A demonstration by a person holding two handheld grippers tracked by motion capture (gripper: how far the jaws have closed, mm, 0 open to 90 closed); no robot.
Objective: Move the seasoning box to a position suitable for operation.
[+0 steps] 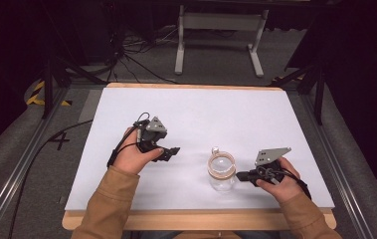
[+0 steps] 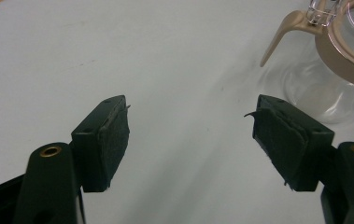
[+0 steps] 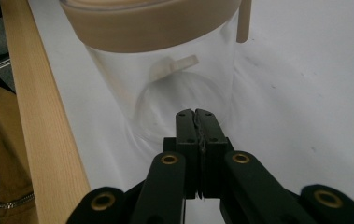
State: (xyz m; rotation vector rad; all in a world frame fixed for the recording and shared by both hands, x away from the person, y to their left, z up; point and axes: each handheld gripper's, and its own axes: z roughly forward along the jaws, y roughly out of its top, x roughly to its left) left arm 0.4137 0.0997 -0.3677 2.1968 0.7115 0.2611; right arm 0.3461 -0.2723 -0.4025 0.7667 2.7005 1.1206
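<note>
Right tool (image 1: 241,176) is pinched together against the clear jar (image 1: 221,173) near the tabletop's front edge, left tool (image 1: 172,151) spread wide, so I'd steady the jar before lifting.

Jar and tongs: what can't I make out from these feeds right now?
- Jar contents: high view too small; glass glare in the right gripper view.
- Jar top: cut off by the upper edge in the right gripper view, by the right edge in the left gripper view.
- Whether the shut right tongs touch the jar: too close to tell.
- Left tongs: open; nothing hidden between them.
</note>
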